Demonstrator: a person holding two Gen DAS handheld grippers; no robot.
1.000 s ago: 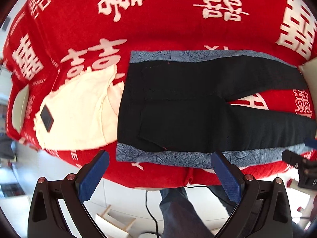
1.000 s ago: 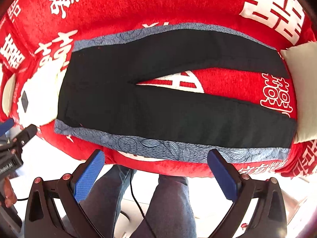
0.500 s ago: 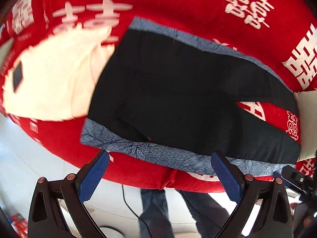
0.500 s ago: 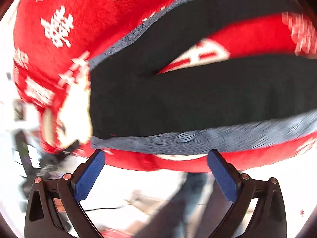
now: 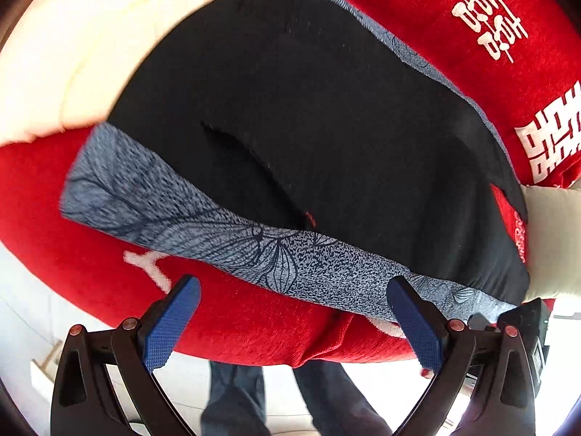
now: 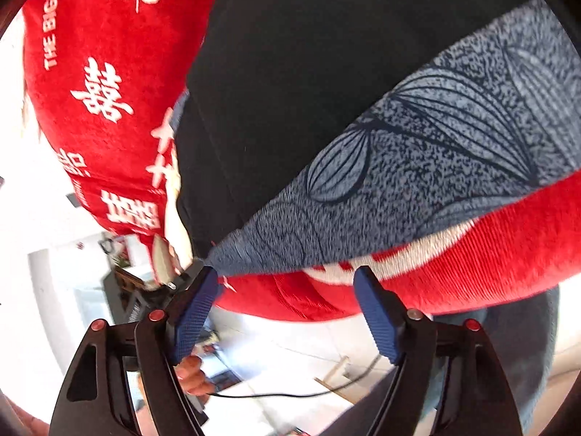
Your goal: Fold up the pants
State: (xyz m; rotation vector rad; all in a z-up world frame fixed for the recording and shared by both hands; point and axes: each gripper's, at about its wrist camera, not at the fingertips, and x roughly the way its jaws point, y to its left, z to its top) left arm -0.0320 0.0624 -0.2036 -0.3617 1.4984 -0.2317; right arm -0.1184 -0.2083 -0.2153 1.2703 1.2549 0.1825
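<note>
Black pants [image 5: 326, 127] with a blue-grey leaf-print side stripe [image 5: 225, 232] lie flat on a red blanket [image 5: 254, 319]. My left gripper [image 5: 294, 319] is open, just off the bed's near edge, below the stripe near the waist end. In the right wrist view the pants [image 6: 326, 54] and their stripe [image 6: 417, 167] fill the upper frame. My right gripper [image 6: 287, 309] is open, its fingertips just below the stripe's corner, holding nothing.
A cream garment [image 5: 72, 58] lies on the blanket beside the waistband. A beige cushion [image 5: 555, 239] sits by the leg end. The person's legs [image 5: 290, 399] stand at the bed edge. A cable [image 6: 290, 394] runs across the white floor.
Both grippers have moved in close to the near edge of the pants; the views have tilted and the stripe looms larger. Both stay open and empty.
</note>
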